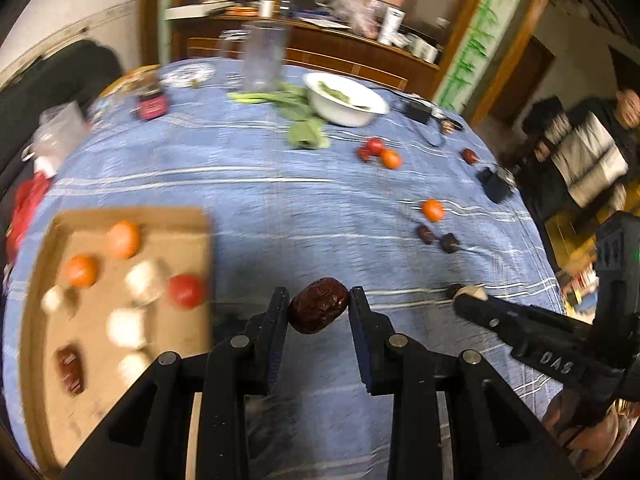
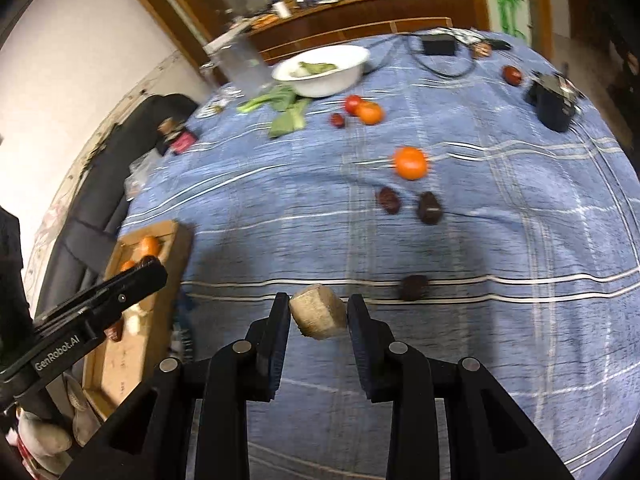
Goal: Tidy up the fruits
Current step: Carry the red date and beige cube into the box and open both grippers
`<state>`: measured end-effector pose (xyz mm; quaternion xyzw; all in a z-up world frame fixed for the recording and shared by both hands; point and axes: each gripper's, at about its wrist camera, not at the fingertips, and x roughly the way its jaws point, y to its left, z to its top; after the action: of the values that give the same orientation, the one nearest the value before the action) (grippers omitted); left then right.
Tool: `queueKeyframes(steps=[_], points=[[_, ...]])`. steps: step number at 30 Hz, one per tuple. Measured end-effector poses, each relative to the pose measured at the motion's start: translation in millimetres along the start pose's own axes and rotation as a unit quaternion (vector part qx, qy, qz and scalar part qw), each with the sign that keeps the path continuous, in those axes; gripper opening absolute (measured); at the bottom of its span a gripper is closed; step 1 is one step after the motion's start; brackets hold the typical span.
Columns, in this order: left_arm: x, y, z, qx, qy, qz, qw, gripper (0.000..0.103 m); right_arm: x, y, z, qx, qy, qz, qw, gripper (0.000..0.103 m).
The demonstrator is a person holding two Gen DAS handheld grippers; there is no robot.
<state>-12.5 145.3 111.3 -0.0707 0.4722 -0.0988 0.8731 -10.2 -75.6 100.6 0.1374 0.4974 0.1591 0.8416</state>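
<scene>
In the left wrist view my left gripper [image 1: 319, 294] is shut on a wrinkled dark red date [image 1: 318, 306], held above the blue cloth just right of a cardboard tray [image 1: 176, 236]. The tray holds two oranges [image 1: 123, 239], a red tomato [image 1: 185, 291], several white chunks [image 1: 145, 282] and a date [image 1: 71, 368]. In the right wrist view my right gripper [image 2: 319, 300] is shut on a pale beige chunk [image 2: 318, 317], lifted off the cloth. The left gripper [image 2: 150, 266] shows there over the tray [image 2: 120, 360].
Loose on the blue striped tablecloth [image 2: 500, 240] lie an orange [image 2: 410, 163], several dark dates [image 2: 429, 208], and a tomato with an orange [image 2: 369, 113]. A white bowl [image 2: 324, 70] with greens, a clear jar [image 1: 262, 58], a black device [image 2: 554, 102]. A person [image 1: 600, 132] sits beyond the table's right edge.
</scene>
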Motion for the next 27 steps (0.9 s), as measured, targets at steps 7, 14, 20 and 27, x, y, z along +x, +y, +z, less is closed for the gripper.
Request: queueKeyframes(steps=[7,14,20,27], points=[[-37.1,92.2,-32.0,-0.072,-0.005,0.066,0.9952,0.029,13.5,73.9,-6.3,-0.061,0.012,0.049,0.997,0.032],[-49.0,156.1,-56.2,-0.099,0.01,0.118,0.988,0.03,42.2,154.3,-27.3,-0.131,0.051,0.102,0.985,0.033],[-36.8,178.6,-66.0,-0.102,0.034,0.122,0.9868,0.03,80.7,195.7,-49.7,-0.17,0.097,0.11,0.974,0.033],[-21.9,190.1,-56.5,-0.092,0.041,0.125,0.9869,0.03,117.6,223.8,-65.3,-0.217,0.123,0.086,0.965,0.033]])
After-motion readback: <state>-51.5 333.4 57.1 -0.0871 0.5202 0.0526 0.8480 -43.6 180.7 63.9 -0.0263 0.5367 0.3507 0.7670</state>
